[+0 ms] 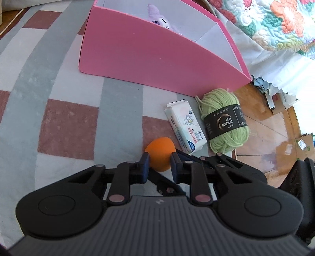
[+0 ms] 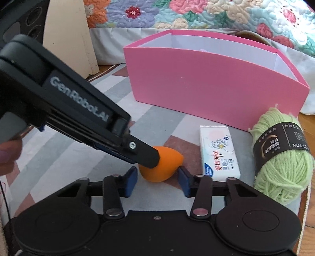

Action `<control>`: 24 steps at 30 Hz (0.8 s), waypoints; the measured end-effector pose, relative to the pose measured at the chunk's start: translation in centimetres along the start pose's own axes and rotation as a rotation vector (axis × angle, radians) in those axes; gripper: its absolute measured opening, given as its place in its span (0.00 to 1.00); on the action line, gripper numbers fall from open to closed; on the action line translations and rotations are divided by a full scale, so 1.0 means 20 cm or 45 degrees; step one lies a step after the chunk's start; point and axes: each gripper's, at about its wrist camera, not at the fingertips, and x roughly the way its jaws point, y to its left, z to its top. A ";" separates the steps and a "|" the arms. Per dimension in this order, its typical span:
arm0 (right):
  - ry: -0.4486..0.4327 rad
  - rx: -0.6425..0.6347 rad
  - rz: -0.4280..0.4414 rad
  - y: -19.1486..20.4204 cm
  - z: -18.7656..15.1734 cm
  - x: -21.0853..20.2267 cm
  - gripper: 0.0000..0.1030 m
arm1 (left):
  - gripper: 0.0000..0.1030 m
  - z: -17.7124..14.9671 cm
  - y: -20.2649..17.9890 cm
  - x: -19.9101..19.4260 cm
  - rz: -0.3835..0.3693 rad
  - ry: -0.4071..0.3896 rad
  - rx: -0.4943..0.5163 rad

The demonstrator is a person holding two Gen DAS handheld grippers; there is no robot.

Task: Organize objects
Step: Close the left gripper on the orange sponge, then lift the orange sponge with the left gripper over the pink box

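An orange egg-shaped sponge (image 1: 160, 148) lies on the checked rug. My left gripper (image 1: 159, 167) is shut on it, one blue pad pressing each side. In the right wrist view the left gripper's finger (image 2: 145, 153) comes down from the upper left onto the sponge (image 2: 155, 173). My right gripper (image 2: 157, 181) stands open just in front of the same sponge, with small gaps between its pads and the sponge. A white tissue pack (image 2: 218, 151) and a green yarn ball (image 2: 281, 157) lie to the right. Behind them stands the pink box (image 2: 206, 84).
A purple plush toy (image 1: 159, 17) sits inside the pink box (image 1: 157, 55). The tissue pack (image 1: 186, 128) and yarn (image 1: 224, 122) lie near the rug's edge, beside wooden floor (image 1: 265, 137). A flowered quilt (image 2: 196, 13) hangs behind the box. A hand (image 2: 7, 153) shows at far left.
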 end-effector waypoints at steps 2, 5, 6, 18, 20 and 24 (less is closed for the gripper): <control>0.001 0.016 0.010 -0.01 0.00 0.00 0.44 | 0.22 0.00 0.00 0.01 0.005 -0.005 -0.003; 0.001 0.026 0.008 -0.01 0.00 0.01 0.43 | 0.21 -0.01 -0.02 0.00 0.009 -0.022 0.042; 0.000 0.026 0.005 -0.01 0.01 0.00 0.43 | 0.21 -0.01 -0.03 0.00 0.010 -0.026 0.061; -0.076 -0.006 -0.025 -0.03 0.02 -0.16 0.43 | 0.21 -0.07 -0.22 -0.10 0.025 -0.066 0.278; -0.079 -0.055 -0.045 -0.01 0.02 -0.17 0.43 | 0.21 -0.09 -0.24 -0.11 0.031 -0.063 0.293; -0.083 -0.136 -0.075 0.02 -0.01 -0.23 0.43 | 0.21 -0.11 -0.26 -0.12 0.033 -0.064 0.294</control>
